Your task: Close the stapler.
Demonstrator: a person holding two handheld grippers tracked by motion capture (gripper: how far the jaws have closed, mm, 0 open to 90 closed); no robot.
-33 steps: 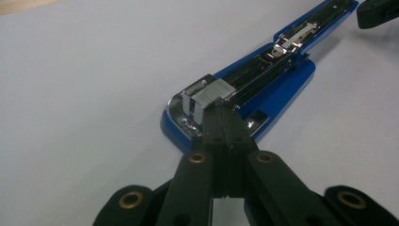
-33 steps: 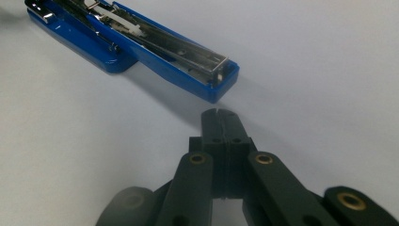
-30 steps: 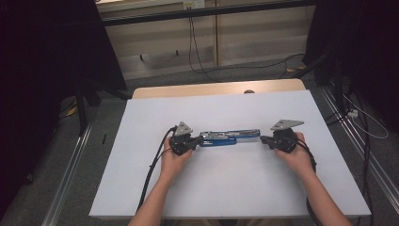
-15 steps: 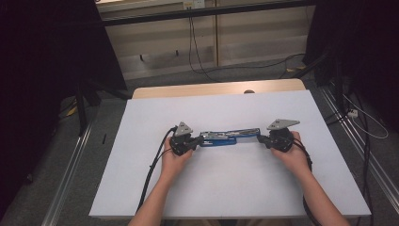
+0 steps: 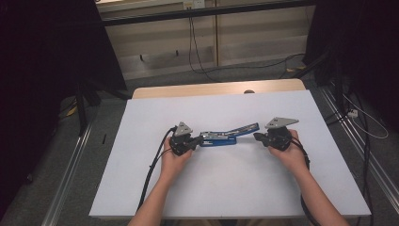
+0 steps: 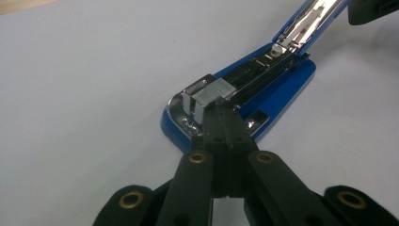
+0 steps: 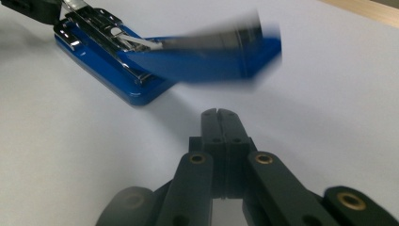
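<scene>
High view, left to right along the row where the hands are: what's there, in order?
left gripper → blue stapler, swung open, lid raised toward the right → right gripper. All on the white table. Both grippers' jaws are shut.

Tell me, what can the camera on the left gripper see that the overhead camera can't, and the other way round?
The left gripper view brings out detail: a block of staples in the metal channel of the opened blue stapler, with the shut left gripper touching that end. The high view gives the layout: both of the person's hands, the right gripper just off the stapler's raised lid, and the white table. Both share the stapler lying open and the left gripper at its end.
</scene>
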